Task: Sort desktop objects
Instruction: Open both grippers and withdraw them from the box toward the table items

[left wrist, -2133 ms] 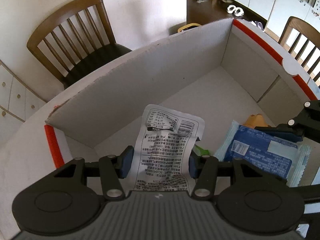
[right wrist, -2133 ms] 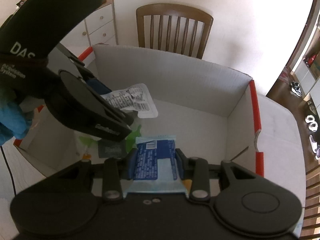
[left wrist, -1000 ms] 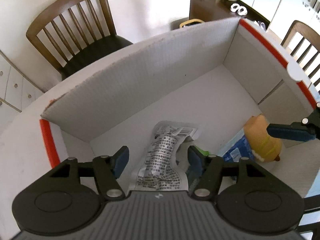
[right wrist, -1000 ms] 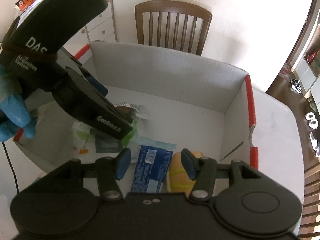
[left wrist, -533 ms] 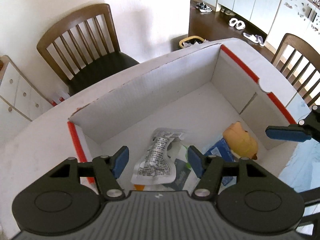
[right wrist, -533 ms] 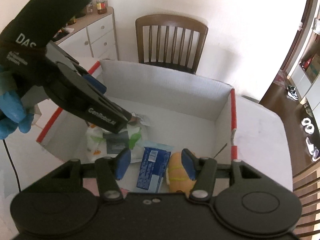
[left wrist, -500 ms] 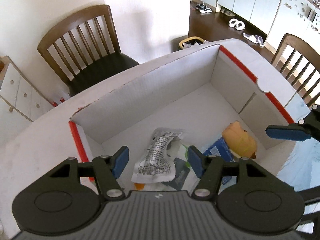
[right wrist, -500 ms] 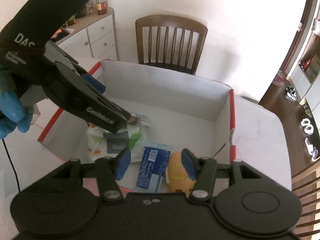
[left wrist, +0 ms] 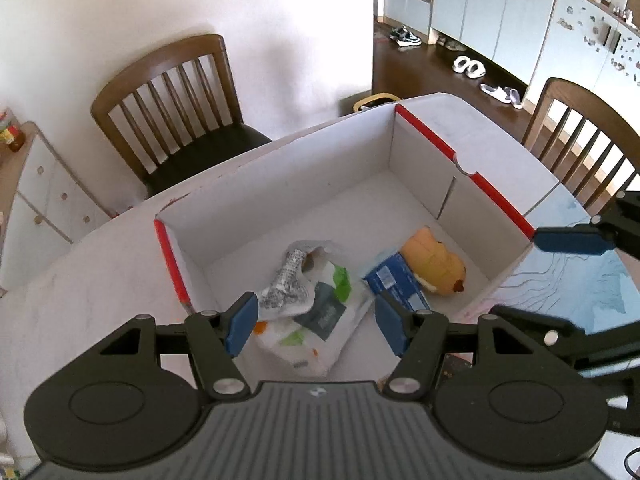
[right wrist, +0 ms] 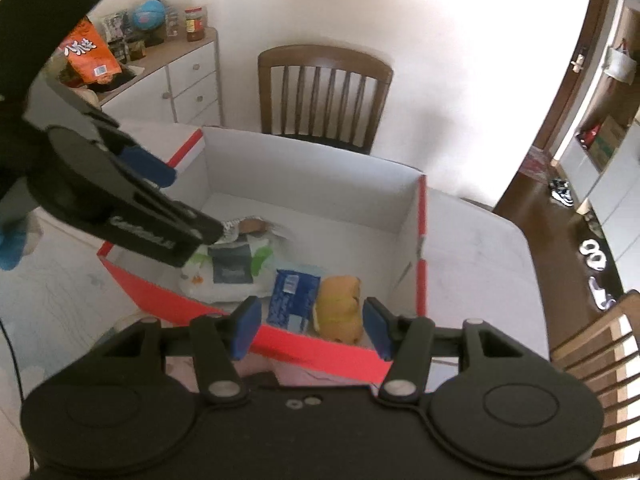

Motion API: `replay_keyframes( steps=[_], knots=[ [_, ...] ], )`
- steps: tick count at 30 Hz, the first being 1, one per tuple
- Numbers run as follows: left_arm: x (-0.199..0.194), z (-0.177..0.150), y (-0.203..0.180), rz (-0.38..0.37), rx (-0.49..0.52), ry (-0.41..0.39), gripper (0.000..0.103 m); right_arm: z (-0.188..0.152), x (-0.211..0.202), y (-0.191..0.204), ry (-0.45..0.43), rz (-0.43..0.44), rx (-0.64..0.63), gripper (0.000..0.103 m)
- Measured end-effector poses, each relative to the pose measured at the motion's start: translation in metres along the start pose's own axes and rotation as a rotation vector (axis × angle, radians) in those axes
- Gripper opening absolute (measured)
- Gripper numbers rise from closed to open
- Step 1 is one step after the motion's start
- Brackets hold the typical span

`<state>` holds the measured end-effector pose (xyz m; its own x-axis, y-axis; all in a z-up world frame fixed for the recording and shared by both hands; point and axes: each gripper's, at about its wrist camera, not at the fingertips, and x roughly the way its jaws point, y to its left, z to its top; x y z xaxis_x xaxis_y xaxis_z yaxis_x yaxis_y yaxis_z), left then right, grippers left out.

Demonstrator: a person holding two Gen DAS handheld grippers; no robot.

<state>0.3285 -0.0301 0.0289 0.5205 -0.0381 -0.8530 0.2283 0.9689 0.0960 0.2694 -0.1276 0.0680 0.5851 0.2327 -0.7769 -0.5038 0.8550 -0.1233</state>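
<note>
in the box [left wrist: 420, 168], the pouch [left wrist: 286, 284] lies on a bag [left wrist: 320, 332], left of packet [left wrist: 394, 286] and plush toy [left wrist: 434, 260].

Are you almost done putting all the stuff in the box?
Four things already lie in the box: silver packet, white bag, blue packet, orange plush toy. The left gripper and right gripper are open and empty. Whether more waits outside, I can't see.
</note>
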Motion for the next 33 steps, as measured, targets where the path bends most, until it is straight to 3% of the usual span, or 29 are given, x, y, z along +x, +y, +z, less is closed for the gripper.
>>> replay_keyframes(
  steps=[8,15,33],
  knots=[
    [-0.026,-0.027,-0.017,0.049,-0.061,-0.033,0.064,-0.018,-0.016,0.003,-0.012,-0.032,0.024,0.056],
    [-0.050,-0.051,-0.029,0.034,-0.120,-0.087,0.064,-0.033,-0.023,0.005,-0.009,-0.005,0.054,0.056],
    [-0.082,-0.111,-0.039,0.023,-0.219,-0.141,0.064,-0.064,-0.049,0.006,-0.038,0.023,0.072,0.056]
  ],
)
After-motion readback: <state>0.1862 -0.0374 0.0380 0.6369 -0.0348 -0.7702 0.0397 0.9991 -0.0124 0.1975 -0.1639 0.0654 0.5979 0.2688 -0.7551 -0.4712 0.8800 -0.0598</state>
